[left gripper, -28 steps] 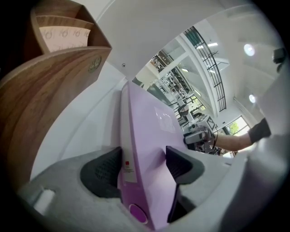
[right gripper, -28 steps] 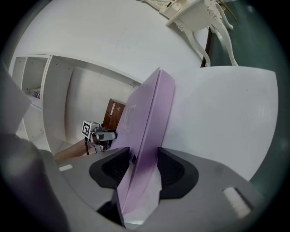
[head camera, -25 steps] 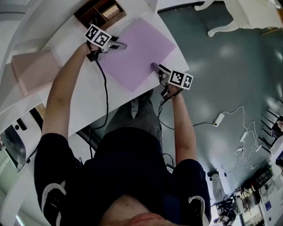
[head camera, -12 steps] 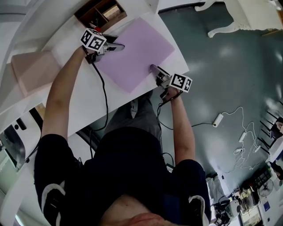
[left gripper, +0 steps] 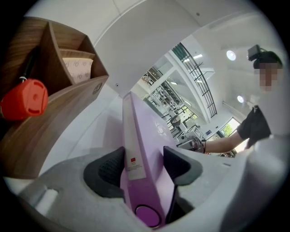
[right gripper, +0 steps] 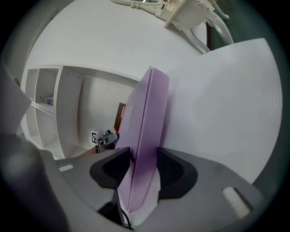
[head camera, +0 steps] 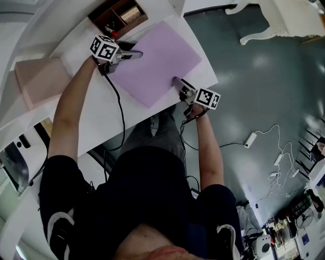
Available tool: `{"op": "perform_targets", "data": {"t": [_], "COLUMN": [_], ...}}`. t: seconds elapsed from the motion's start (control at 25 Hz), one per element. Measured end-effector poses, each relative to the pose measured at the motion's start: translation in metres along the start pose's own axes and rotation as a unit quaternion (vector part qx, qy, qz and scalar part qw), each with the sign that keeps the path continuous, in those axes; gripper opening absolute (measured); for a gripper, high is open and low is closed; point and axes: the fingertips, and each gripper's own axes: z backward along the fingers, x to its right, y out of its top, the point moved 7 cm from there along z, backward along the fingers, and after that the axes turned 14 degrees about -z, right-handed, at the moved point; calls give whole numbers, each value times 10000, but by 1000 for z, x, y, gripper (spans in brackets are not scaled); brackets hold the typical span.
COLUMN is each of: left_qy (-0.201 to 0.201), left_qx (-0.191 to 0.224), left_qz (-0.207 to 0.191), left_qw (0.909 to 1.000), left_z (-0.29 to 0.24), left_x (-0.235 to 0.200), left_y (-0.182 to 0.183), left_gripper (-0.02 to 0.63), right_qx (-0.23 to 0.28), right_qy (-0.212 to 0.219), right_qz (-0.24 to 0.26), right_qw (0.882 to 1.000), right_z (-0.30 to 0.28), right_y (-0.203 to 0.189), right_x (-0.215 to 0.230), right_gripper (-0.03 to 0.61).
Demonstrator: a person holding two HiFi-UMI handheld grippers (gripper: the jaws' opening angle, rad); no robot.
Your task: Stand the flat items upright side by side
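Observation:
A flat purple book [head camera: 158, 55] lies over the white table [head camera: 96, 114]. My left gripper [head camera: 135, 53] holds its left corner. In the left gripper view the white-spined book [left gripper: 136, 136] stands edge-on between the pads of that gripper [left gripper: 142, 167], whose jaws are closing and touch both faces. My right gripper [head camera: 177, 81] clamps the near edge. In the right gripper view the purple book [right gripper: 147, 113] runs up between the dark pads of that gripper [right gripper: 144, 166], which press on both sides.
A wooden organizer [head camera: 118, 15] stands at the table's back, close to the left gripper, with a red cap [left gripper: 25, 99] in one compartment. A beige flat item [head camera: 38, 81] lies at the left. White shelving [right gripper: 47, 102] lies beyond. Cables [head camera: 264, 134] trail on the floor.
The left gripper has shifted a little left and tilted. The right gripper has slid slightly down and right. The purple book has hardly moved.

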Motion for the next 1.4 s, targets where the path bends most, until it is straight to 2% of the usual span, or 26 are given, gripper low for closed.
{"op": "perform_targets", "data": {"t": [0.12, 0.2, 0.36, 0.56, 0.76, 1.04, 1.2, 1.4], "left_qy": [59, 105, 170, 262, 261, 10, -54, -9], "left_qx": [93, 102, 69, 26, 169, 407, 476, 775], "left_qz": [8, 25, 63, 110, 139, 4, -135, -193], "left_qw": [9999, 9999, 9998, 9996, 9994, 9992, 9988, 9968], "left_z": [2, 2, 3, 4, 7, 16, 19, 29], "left_x": [4, 5, 2, 1, 0, 7, 14, 20], "left_y": [0, -4, -8, -13, -15, -18, -19, -18], "left_gripper": [270, 270, 270, 270, 272, 293, 305, 305], "right_qx": [142, 111, -36, -138, -30, 233, 366, 446], "right_qy": [200, 291, 44, -215, -100, 127, 109, -3], "right_qz": [-91, -109, 59, -43, -47, 481, 679, 950], "right_qw": [9997, 9995, 10000, 9997, 9999, 9985, 9970, 9945], "right_z": [3, 3, -2, -8, -6, 6, 10, 12], "right_y": [-1, -2, -1, 4, 4, 13, 17, 20], "right_x": [1, 1, 0, 2, -1, -24, -35, -51], "right_gripper": [176, 198, 181, 165, 147, 123, 109, 100]}}
